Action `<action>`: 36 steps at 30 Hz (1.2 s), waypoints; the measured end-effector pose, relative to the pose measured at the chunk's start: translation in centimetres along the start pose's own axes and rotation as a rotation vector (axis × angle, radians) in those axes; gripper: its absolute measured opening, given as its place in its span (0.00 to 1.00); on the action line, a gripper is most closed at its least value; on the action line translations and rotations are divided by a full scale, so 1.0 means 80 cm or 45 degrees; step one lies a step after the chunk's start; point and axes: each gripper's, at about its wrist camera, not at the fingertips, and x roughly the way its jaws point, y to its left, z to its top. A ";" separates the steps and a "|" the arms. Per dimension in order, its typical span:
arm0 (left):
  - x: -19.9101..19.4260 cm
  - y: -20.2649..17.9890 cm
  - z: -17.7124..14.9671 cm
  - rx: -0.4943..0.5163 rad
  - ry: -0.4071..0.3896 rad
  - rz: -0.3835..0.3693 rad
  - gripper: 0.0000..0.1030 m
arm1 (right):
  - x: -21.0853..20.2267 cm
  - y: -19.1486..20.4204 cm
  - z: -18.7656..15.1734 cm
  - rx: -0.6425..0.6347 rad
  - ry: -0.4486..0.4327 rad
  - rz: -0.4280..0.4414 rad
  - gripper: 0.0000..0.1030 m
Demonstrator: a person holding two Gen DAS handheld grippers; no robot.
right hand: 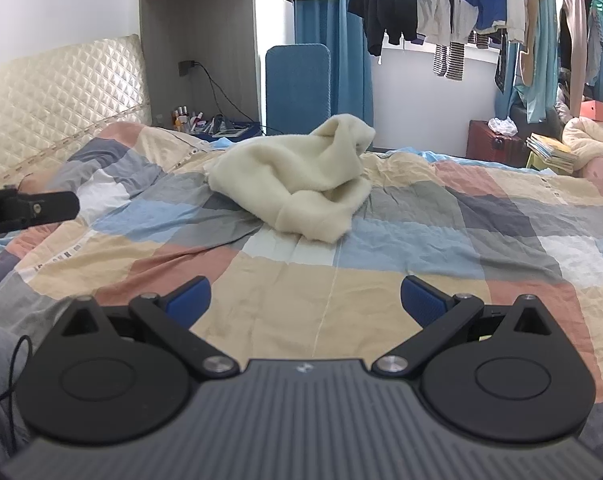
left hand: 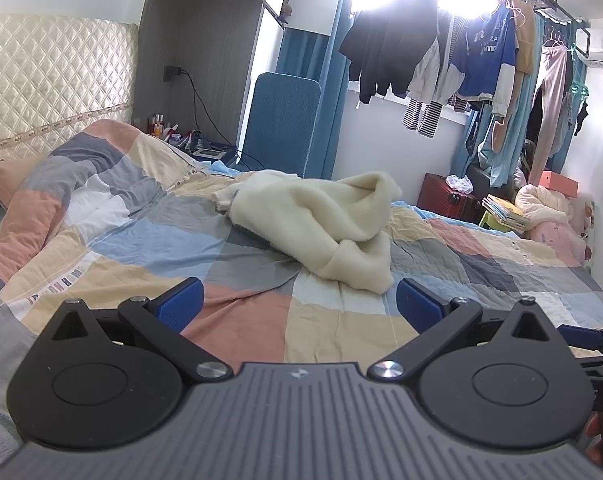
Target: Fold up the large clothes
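Clearly the cream fleece point(left hand: 321, 220) heaped at twelve o'clock on the bed point(left hand: 341, 328) looks soft, bulky, floppy; pinch its near hem. Left claw point(left hand: 299, 306) and right claw point(right hand: 305, 300) gape empty.

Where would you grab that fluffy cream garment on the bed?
Probably the rolled near end of the cream garment, coming from the front. That thick fold juts toward both open grippers, left gripper and right gripper, and lies low on the patchwork quilt.

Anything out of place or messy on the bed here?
Only the cream fleece garment: it lies crumpled in a heap on the patchwork quilt, not spread flat. Both claws, left and right, are open and empty.
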 end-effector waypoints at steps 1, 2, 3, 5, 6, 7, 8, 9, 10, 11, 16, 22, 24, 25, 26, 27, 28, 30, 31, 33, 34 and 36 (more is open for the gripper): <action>0.000 0.000 0.000 0.000 0.000 -0.001 1.00 | 0.000 -0.001 -0.001 0.002 0.001 -0.003 1.00; 0.000 0.000 0.000 -0.001 0.000 0.000 1.00 | 0.000 -0.001 -0.001 0.004 0.001 -0.005 1.00; 0.000 0.002 0.002 0.000 0.001 -0.001 1.00 | 0.000 -0.001 -0.002 0.006 0.002 -0.006 1.00; 0.000 0.002 0.003 0.000 0.001 -0.001 1.00 | 0.000 -0.003 -0.003 0.010 0.003 -0.009 1.00; 0.000 0.002 0.003 0.000 0.003 -0.002 1.00 | 0.000 -0.004 -0.002 0.011 0.003 -0.009 1.00; 0.001 0.004 0.003 0.000 0.004 -0.002 1.00 | 0.000 -0.004 -0.003 0.012 0.003 -0.011 1.00; 0.002 0.005 0.002 0.001 0.005 -0.003 1.00 | 0.000 -0.005 -0.003 0.014 0.002 -0.012 1.00; 0.003 0.005 0.003 0.002 0.006 -0.002 1.00 | 0.000 -0.005 -0.003 0.014 0.001 -0.013 1.00; 0.003 0.006 0.003 0.003 0.006 -0.001 1.00 | 0.000 -0.005 -0.002 0.014 0.002 -0.015 1.00; 0.003 0.005 0.003 0.002 0.005 -0.002 1.00 | -0.001 -0.005 -0.002 0.015 0.000 -0.017 1.00; -0.003 -0.004 0.000 0.000 0.005 0.004 1.00 | -0.002 -0.006 -0.001 0.024 -0.004 -0.017 1.00; -0.004 -0.005 0.000 0.002 0.005 0.005 1.00 | -0.004 -0.010 -0.001 0.028 -0.005 -0.026 1.00; -0.004 -0.005 0.000 0.002 0.008 0.006 1.00 | -0.004 -0.011 -0.003 0.032 -0.007 -0.027 1.00; -0.004 -0.005 0.000 0.002 0.008 0.004 1.00 | -0.004 -0.011 -0.003 0.031 -0.007 -0.027 1.00; -0.004 -0.005 0.000 0.002 0.009 0.004 1.00 | -0.004 -0.011 -0.003 0.032 -0.008 -0.028 1.00; -0.003 -0.005 -0.001 0.003 0.010 0.004 1.00 | -0.004 -0.011 -0.002 0.031 -0.008 -0.026 1.00; -0.003 -0.005 -0.001 0.003 0.011 0.005 1.00 | -0.004 -0.011 -0.002 0.031 -0.007 -0.027 1.00; -0.003 -0.005 -0.001 0.004 0.010 0.005 1.00 | -0.004 -0.011 -0.002 0.030 -0.008 -0.027 1.00; -0.003 -0.005 -0.001 0.003 0.011 0.006 1.00 | -0.004 -0.012 -0.003 0.030 -0.008 -0.027 1.00; -0.002 -0.005 -0.001 0.001 0.013 0.005 1.00 | -0.004 -0.011 -0.002 0.030 -0.007 -0.028 1.00; -0.001 -0.005 -0.001 0.000 0.015 0.006 1.00 | -0.004 -0.012 -0.002 0.032 -0.006 -0.028 1.00; 0.001 -0.005 0.000 -0.003 0.018 0.009 1.00 | -0.004 -0.011 -0.003 0.032 -0.008 -0.025 1.00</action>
